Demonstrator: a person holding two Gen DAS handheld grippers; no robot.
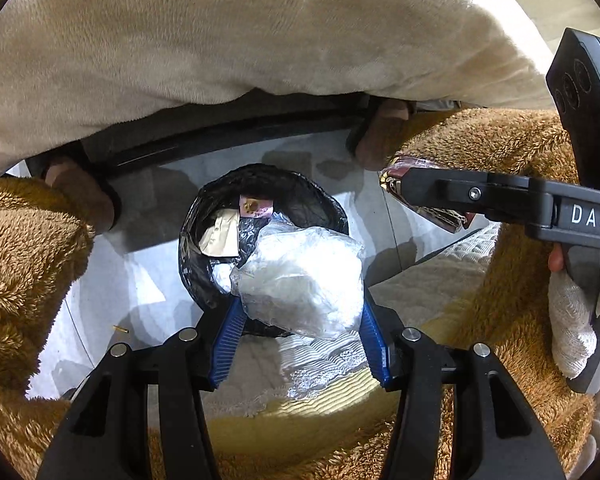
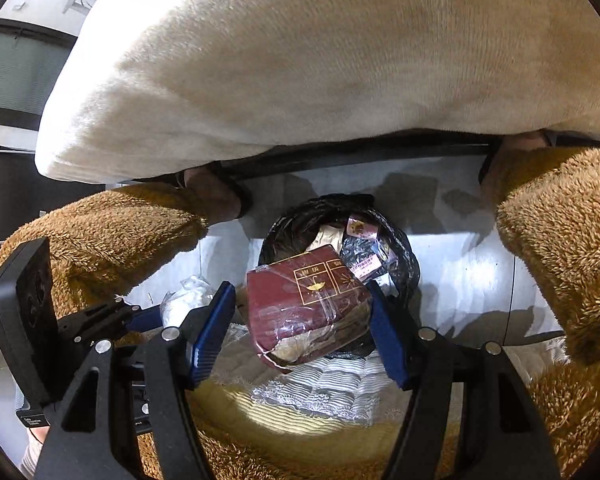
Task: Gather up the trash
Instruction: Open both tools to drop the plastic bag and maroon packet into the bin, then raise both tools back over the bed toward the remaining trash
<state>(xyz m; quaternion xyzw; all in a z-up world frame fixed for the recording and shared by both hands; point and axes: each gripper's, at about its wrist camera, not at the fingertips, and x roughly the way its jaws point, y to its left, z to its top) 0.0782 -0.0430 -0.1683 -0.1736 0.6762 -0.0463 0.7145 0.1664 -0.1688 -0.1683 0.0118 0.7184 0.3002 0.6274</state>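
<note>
Left gripper (image 1: 300,320) pinched crumpled plastic wrap (image 1: 300,280) over the bin (image 1: 196,216) | right gripper (image 2: 300,320) pinched red box (image 2: 300,304) above bin | wrap looked light, slippery; box stiff, torn: best gripped across flat sides

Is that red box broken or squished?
Yes. The dark red box in the right gripper is crushed: its lower corner is torn open, showing brown cardboard, and its clear wrap is wrinkled. It hangs tilted above the black-lined bin.
</note>
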